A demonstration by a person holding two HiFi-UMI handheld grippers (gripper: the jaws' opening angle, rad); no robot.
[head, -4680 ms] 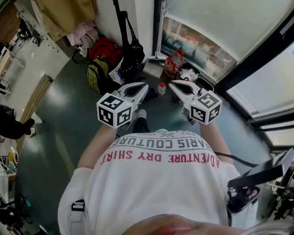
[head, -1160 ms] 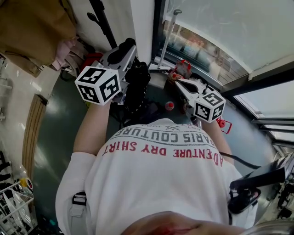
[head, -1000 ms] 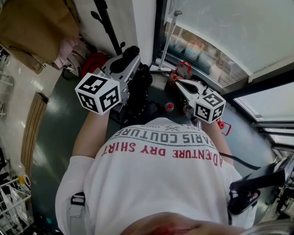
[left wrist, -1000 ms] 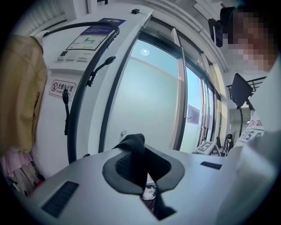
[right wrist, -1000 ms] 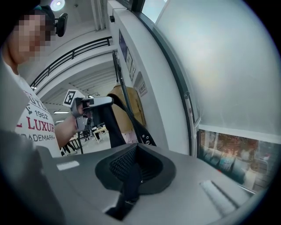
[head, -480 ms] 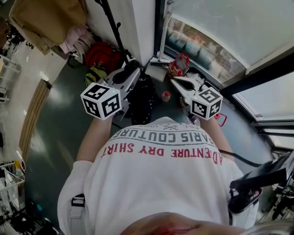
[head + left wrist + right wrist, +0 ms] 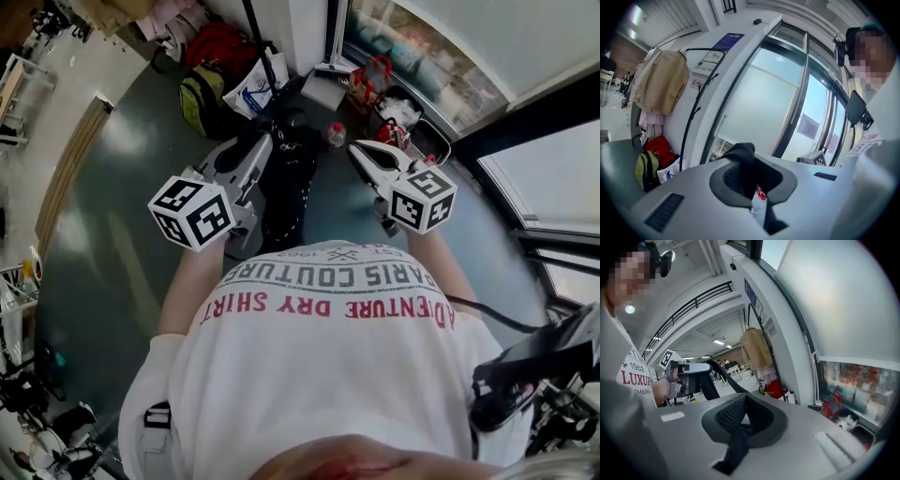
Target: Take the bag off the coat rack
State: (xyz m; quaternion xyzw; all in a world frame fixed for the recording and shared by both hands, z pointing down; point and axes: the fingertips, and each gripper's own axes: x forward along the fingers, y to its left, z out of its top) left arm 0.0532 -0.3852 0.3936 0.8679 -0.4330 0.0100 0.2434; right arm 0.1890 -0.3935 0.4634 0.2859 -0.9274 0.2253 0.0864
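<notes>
Left gripper (image 7: 263, 142) has its jaws pressed onto the black strap (image 7: 743, 153) of the black bag (image 7: 291, 178), which hangs from it over the grey floor (image 7: 122, 225), clear of the coat rack (image 7: 700, 89). Right gripper (image 7: 358, 150) is just beside the bag, jaws together with nothing between them. A beige coat (image 7: 663, 82) hangs on the rack, with a yellow-green backpack (image 7: 201, 99) at its foot.
</notes>
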